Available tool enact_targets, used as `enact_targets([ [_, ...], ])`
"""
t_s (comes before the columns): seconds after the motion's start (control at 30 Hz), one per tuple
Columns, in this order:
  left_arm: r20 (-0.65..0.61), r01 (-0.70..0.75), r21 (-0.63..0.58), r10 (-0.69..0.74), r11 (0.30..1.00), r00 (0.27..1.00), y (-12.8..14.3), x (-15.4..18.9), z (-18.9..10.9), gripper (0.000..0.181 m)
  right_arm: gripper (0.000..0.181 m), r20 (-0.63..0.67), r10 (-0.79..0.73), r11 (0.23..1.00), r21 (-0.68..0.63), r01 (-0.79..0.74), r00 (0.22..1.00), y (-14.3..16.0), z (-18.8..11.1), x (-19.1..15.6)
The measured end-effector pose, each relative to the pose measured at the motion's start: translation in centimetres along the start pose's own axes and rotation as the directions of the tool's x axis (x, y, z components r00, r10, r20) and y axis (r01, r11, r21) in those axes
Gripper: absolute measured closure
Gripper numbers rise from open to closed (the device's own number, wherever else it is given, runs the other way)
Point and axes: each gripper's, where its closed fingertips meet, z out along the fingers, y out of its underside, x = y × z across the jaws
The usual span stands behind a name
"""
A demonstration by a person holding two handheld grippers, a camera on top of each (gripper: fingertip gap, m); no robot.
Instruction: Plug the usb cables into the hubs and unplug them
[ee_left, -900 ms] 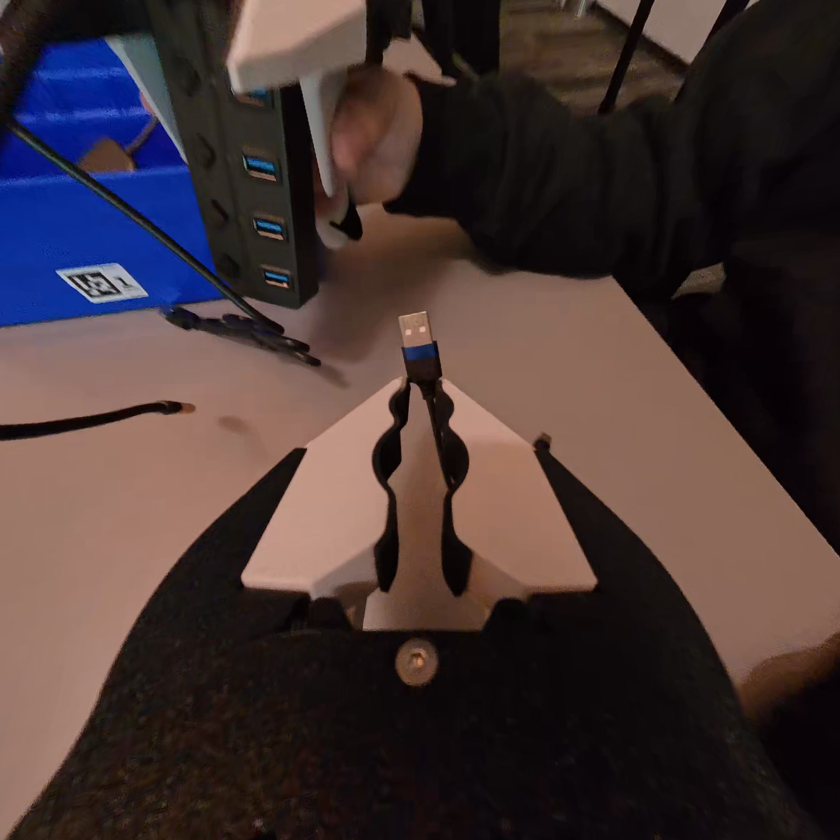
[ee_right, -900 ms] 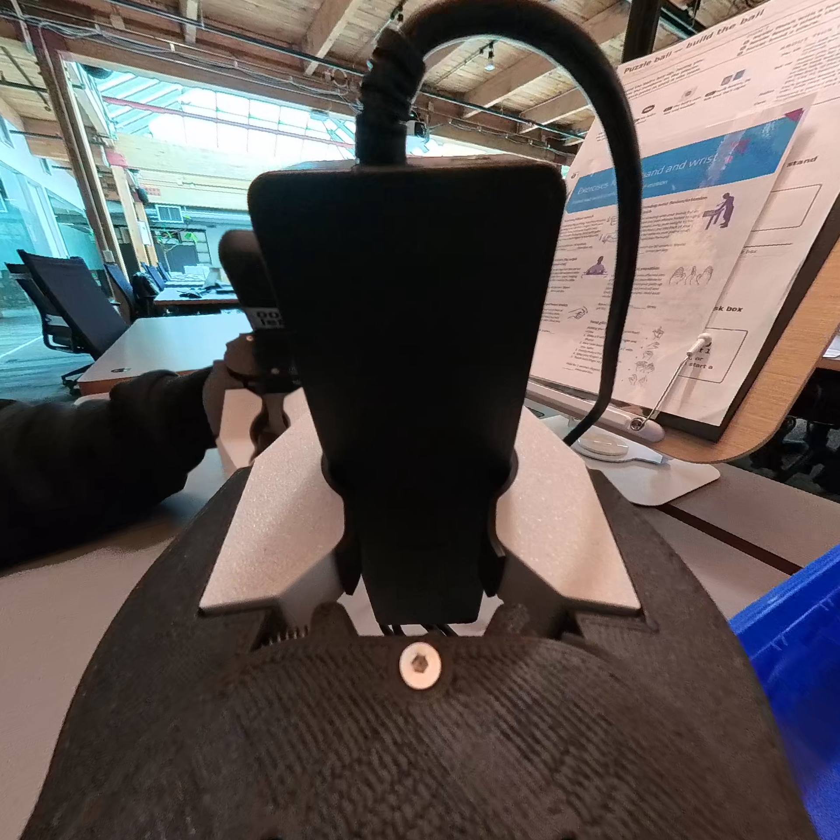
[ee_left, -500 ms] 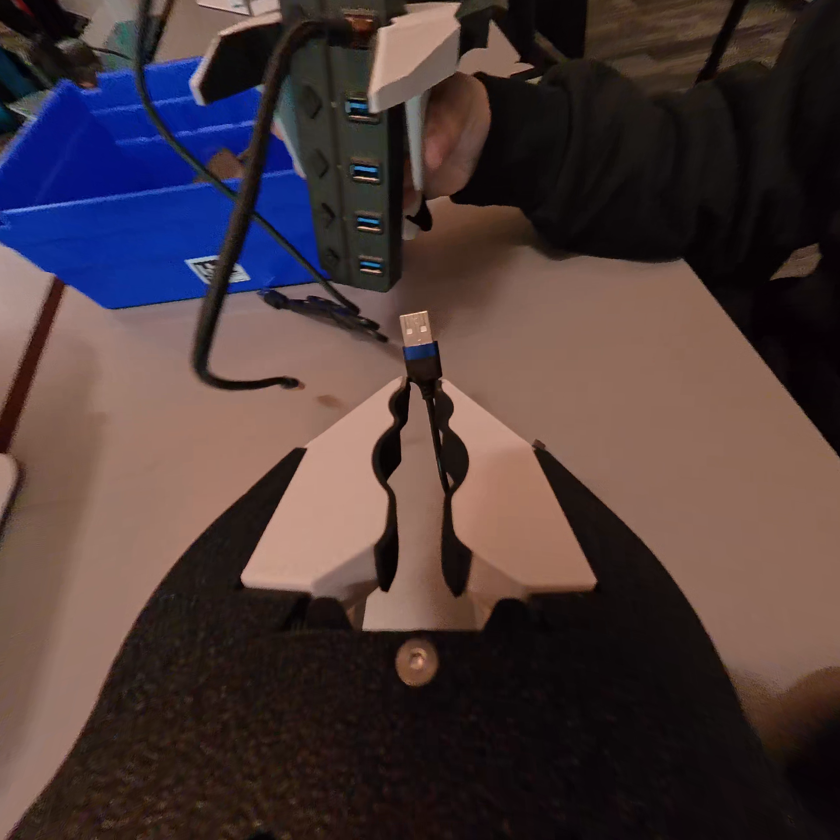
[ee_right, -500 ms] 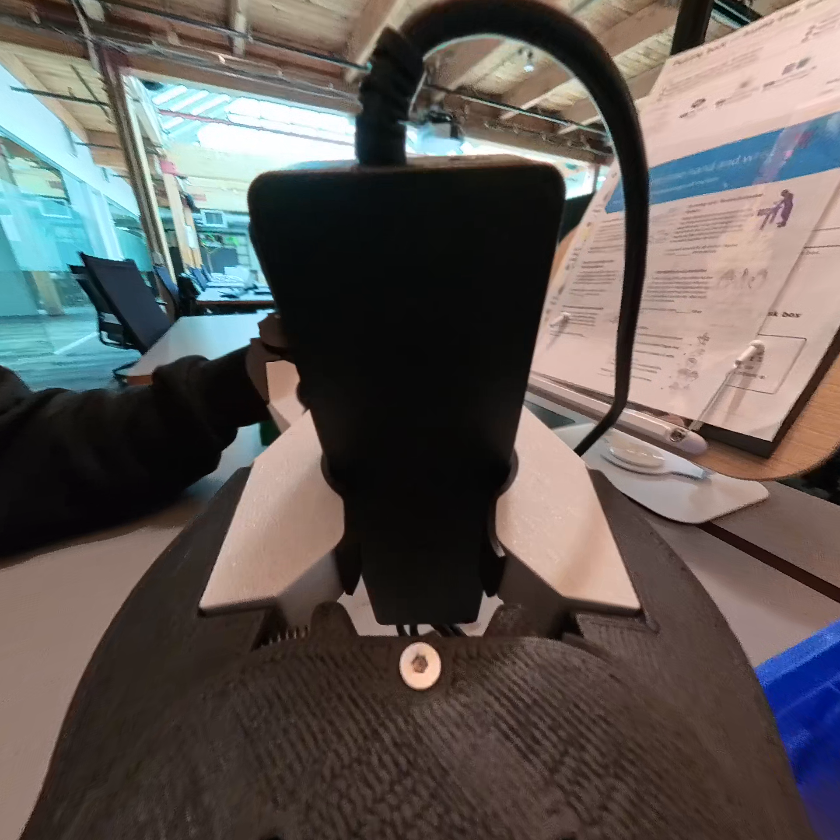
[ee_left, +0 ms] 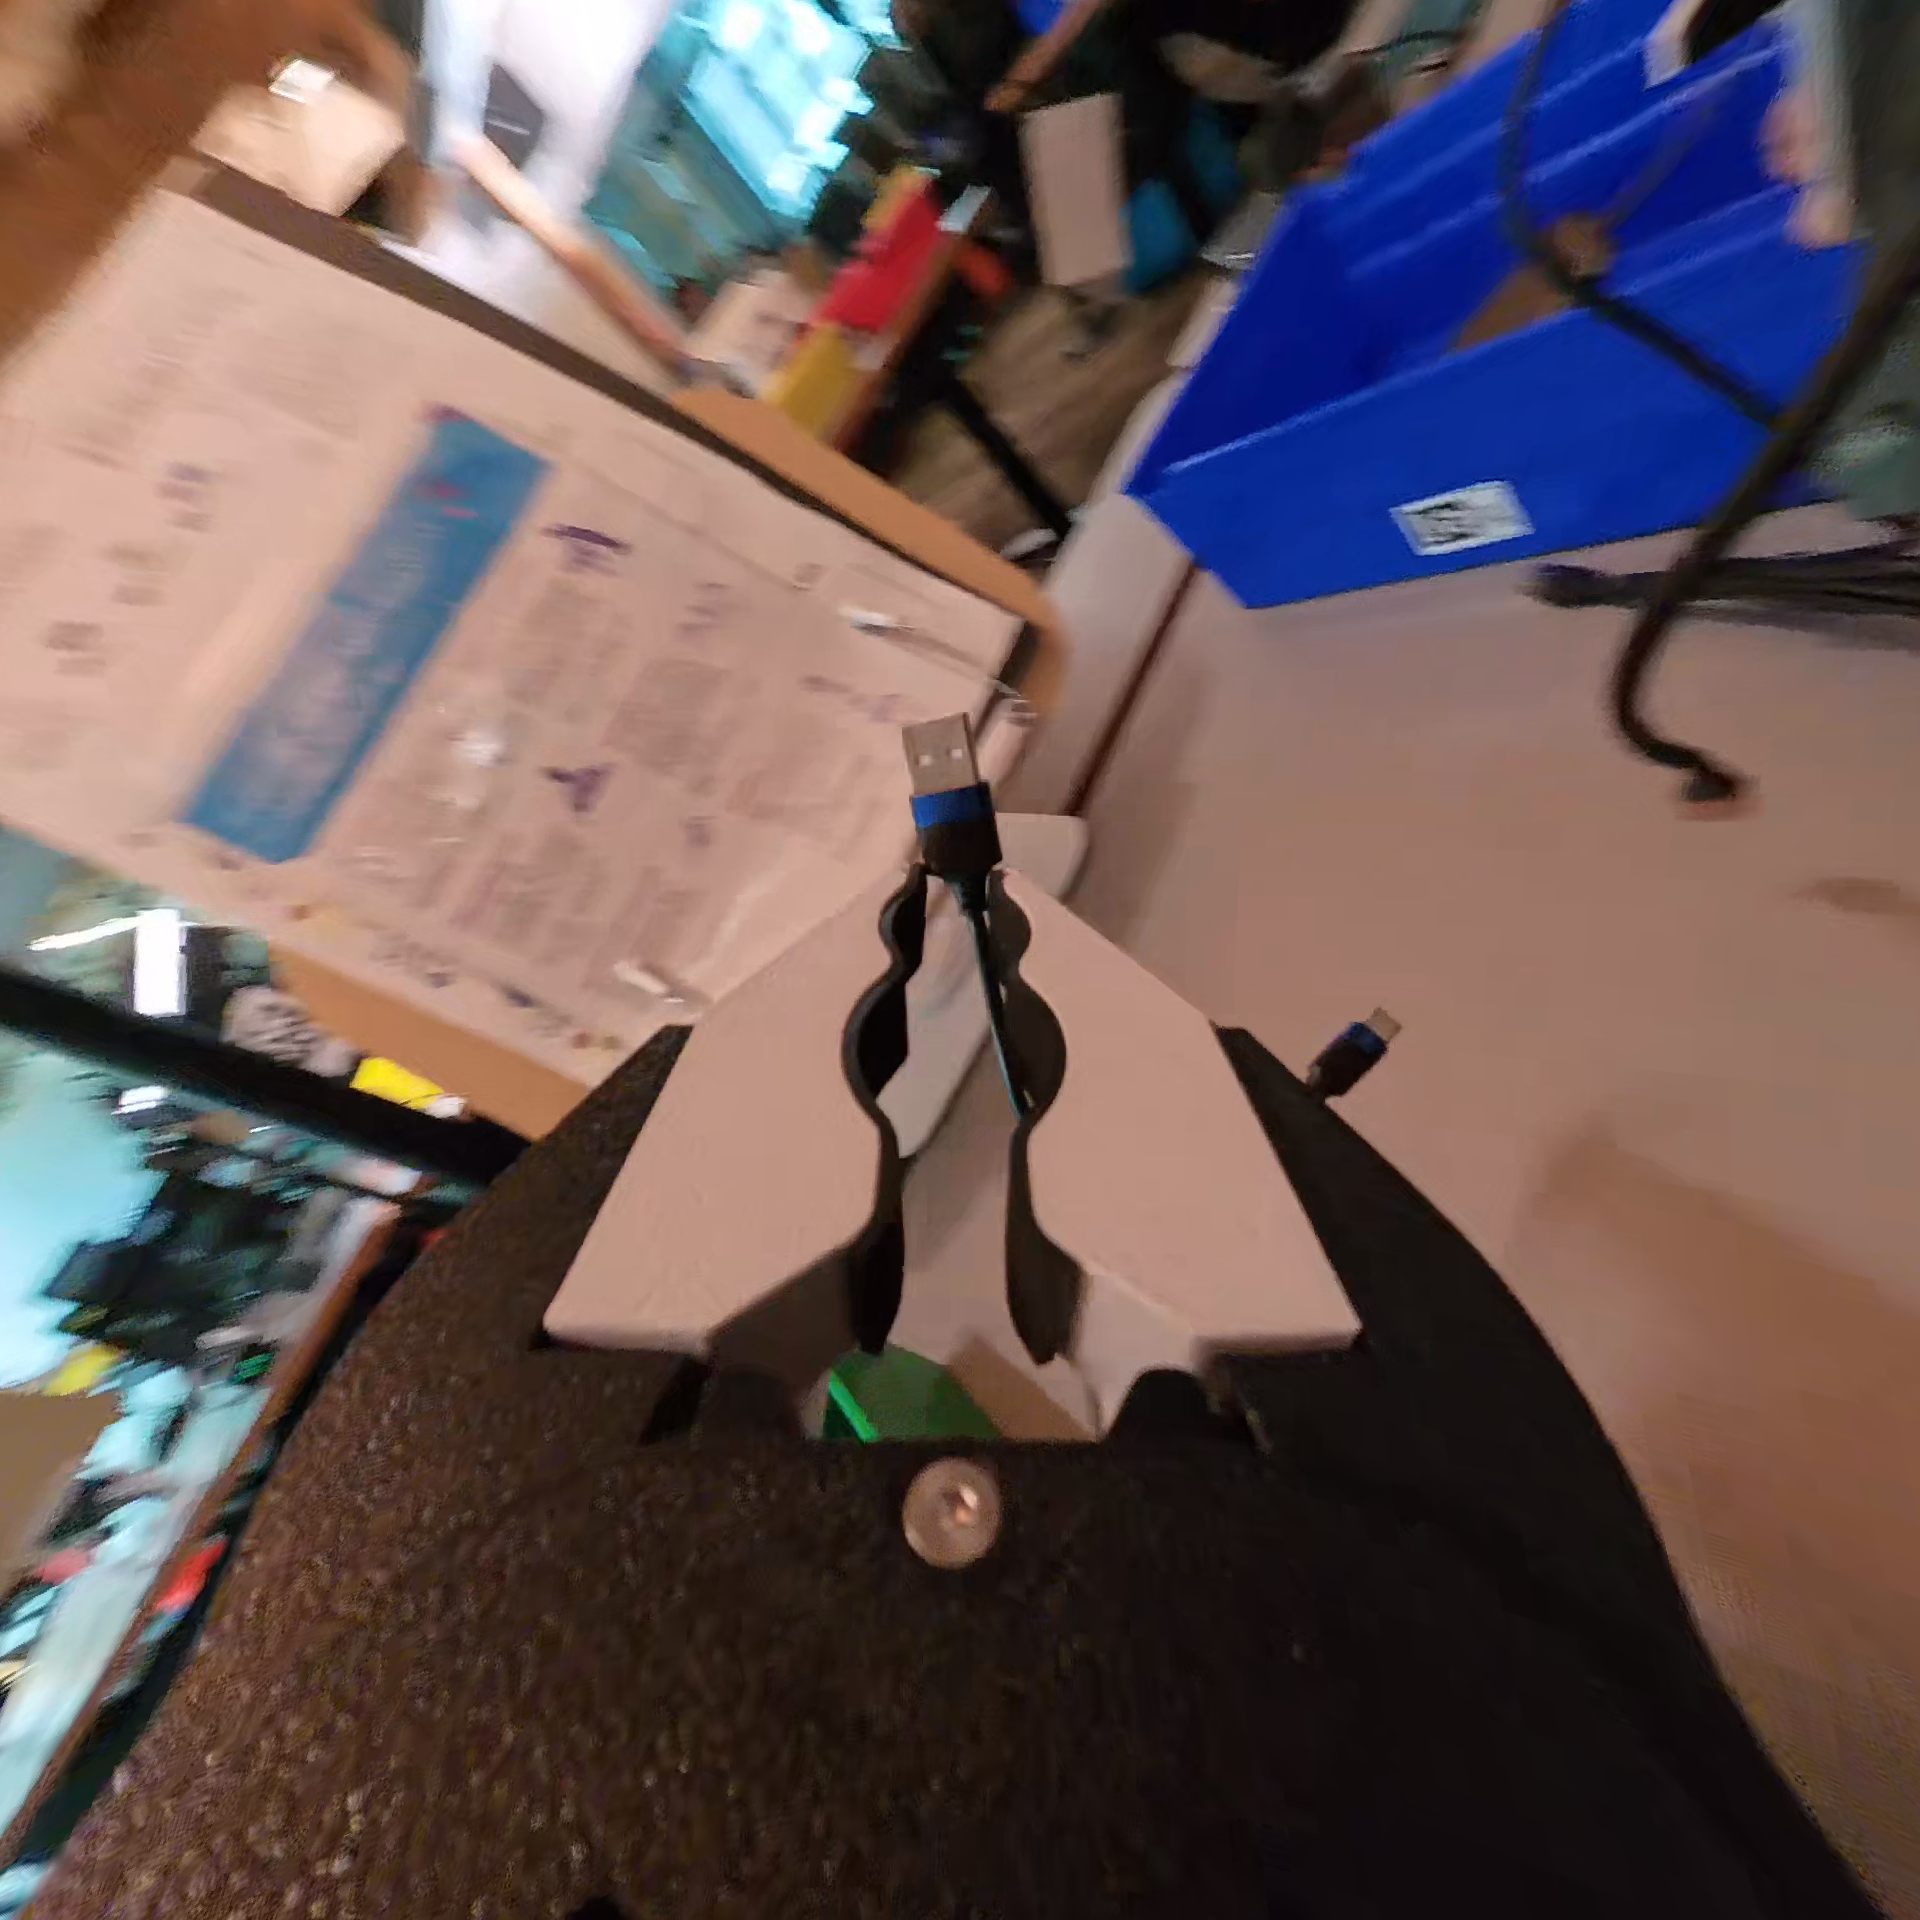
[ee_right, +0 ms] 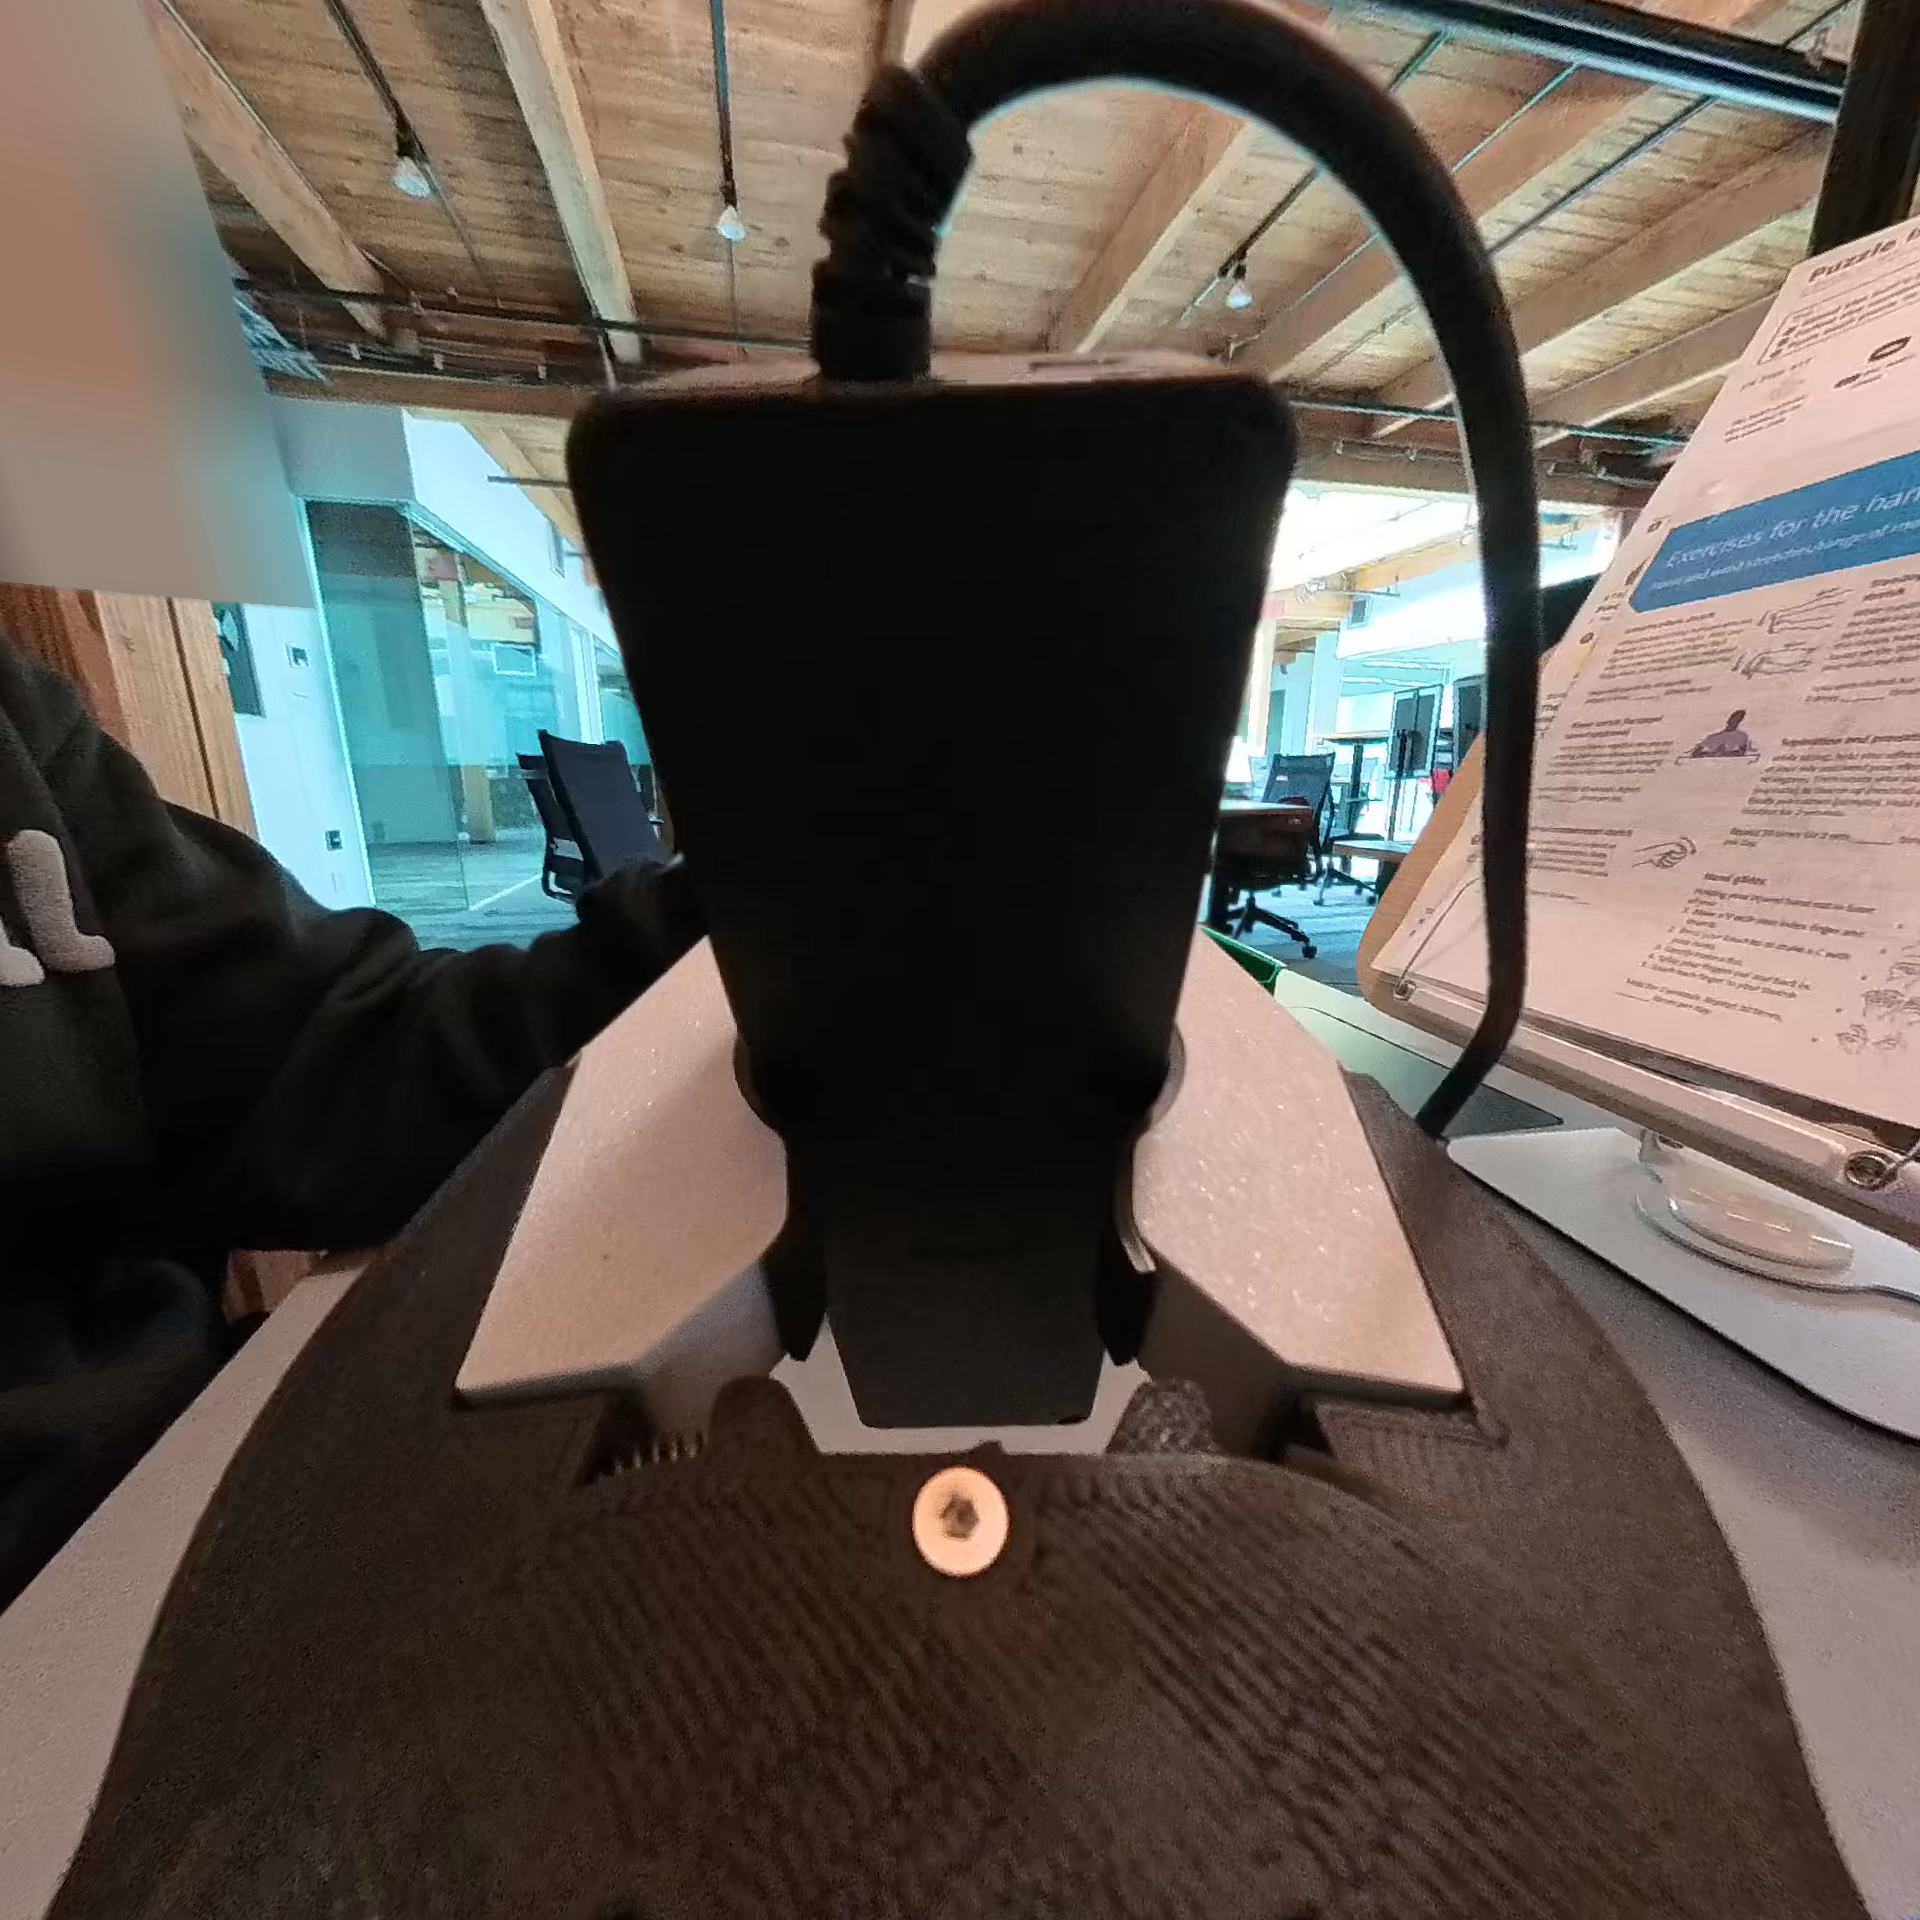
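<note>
My left gripper (ee_left: 958, 883) is shut on a black USB cable (ee_left: 954, 821) just behind its blue-banded plug, and the silver plug tip points forward in the air. The cable's other small plug (ee_left: 1351, 1051) shows at the gripper's right side. My right gripper (ee_right: 956, 1081) is shut on a black USB hub (ee_right: 935, 748), held upright with its back to the camera. The hub's thick black cord (ee_right: 1455, 436) arcs over its top and hangs down on the right. The hub's ports are hidden. In the left wrist view the hub is out of frame; only its hanging cord (ee_left: 1652, 665) shows.
A blue bin (ee_left: 1538, 343) stands on the pale table (ee_left: 1455, 935) at the far right. A tilted board with printed sheets (ee_left: 416, 665) stands on the left; it also shows in the right wrist view (ee_right: 1714, 831). A person's dark sleeve (ee_right: 260, 1018) is at the left.
The left wrist view has swung left and rolled, so the hub has left its frame and the board fills its left. The right gripper has tilted up with the hub. Both grips are unchanged.
</note>
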Motion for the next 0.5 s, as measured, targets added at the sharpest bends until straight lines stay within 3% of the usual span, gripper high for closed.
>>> enact_targets([
  [0.07,-0.017,-0.058,0.002,0.058,0.998,0.998,0.2,1.3,1.2,0.172,0.119,-0.008,-0.002,1.0,0.007,0.002,1.0,-0.1,-0.1,0.2],
  [0.17,-0.289,-0.145,-0.013,0.135,0.989,0.948,1.6,7.0,2.2,0.172,0.119,-0.036,-0.018,1.0,-0.008,0.018,0.999,0.1,-0.2,0.6],
  [0.3,-0.595,-0.15,-0.05,0.091,0.987,0.799,3.4,12.5,0.7,0.175,0.119,-0.049,-0.022,1.0,-0.013,0.021,0.999,0.1,-0.4,0.8],
  [0.4,-0.73,-0.096,-0.08,0.007,0.992,0.683,3.3,14.9,-1.0,0.177,0.12,-0.044,-0.02,1.0,-0.007,0.02,0.999,0.0,-0.5,0.8],
  [0.5,-0.778,-0.108,-0.089,-0.002,0.99,0.629,3.3,16.0,-1.7,0.181,0.12,-0.044,-0.024,1.0,-0.013,0.023,0.999,0.1,-0.5,0.8],
])
